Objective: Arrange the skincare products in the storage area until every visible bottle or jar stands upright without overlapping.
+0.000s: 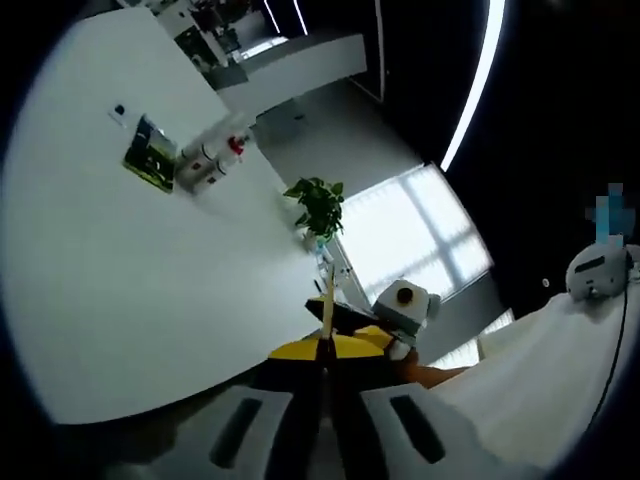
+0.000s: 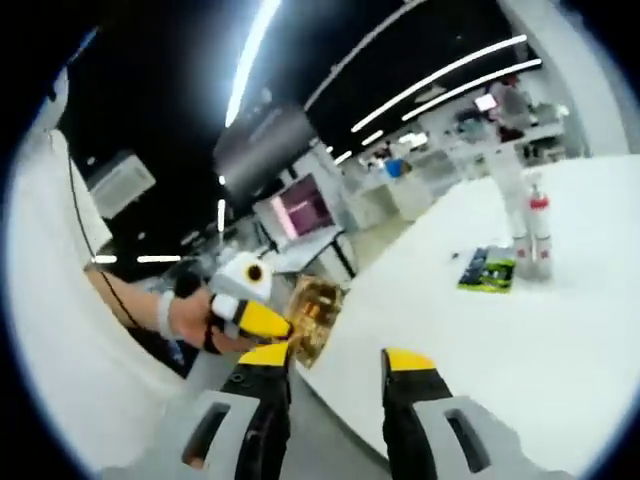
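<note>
Skincare bottles (image 2: 530, 232) stand upright on table (image 2: 560, 340), well apart from right hand-held gripper (image 2: 335, 365).

The left gripper (image 1: 325, 375) has light grey fingers (image 1: 245, 425), each with a dark oblong slot, joined at a black centre; seen from the right gripper view its body is white above yellow. The right gripper (image 2: 335, 365) has grey fingers (image 2: 262, 410) of the same build, with dark slots along their length and yellow tips over black inner faces. The person wears a loose white garment, its sleeve (image 2: 70, 330) broad and plain, with a thin dark cable running down over it. A dark band with a grey strap wraps the wrist (image 2: 175, 315).
</note>
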### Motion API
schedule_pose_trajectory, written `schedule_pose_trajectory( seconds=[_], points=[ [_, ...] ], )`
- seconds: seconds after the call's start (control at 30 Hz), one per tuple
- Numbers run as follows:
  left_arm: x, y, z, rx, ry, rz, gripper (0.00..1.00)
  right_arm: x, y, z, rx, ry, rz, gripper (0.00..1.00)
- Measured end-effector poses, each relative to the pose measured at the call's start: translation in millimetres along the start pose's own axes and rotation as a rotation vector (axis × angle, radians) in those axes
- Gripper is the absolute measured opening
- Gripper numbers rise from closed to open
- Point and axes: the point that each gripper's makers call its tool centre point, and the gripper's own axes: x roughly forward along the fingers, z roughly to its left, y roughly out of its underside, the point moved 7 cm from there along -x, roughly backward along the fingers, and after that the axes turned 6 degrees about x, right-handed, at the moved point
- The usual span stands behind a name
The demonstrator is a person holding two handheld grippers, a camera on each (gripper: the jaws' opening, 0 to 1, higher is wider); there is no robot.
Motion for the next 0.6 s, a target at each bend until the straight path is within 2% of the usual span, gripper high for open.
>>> schedule_pose_trajectory(
  seconds=[0.07,0.17,0.3,0.5,0.6],
  points=[
    [-3,-7.6,3.0,-0.003,-0.019,-0.002,0.0,2,2.0,-1,-0.06,0.031,0.012,0.42],
    [-5,-19.7,9.1,-0.001,-0.049,0.009,0.0,6,9.4,1,-0.162,0.079,0.066,0.43],
    [-7,-38.5,16.6,-0.001,-0.082,0.031,0.0,13,18.3,8,-0.274,0.078,0.112,0.45],
    [-9,-63.6,32.7,-0.008,-0.143,0.056,0.0,16,24.0,9,-0.314,0.079,0.149,0.44],
    [-10,-78.9,48.5,-0.04,-0.212,0.06,0.0,15,23.9,5,-0.31,0.095,0.157,0.42]
  ],
)
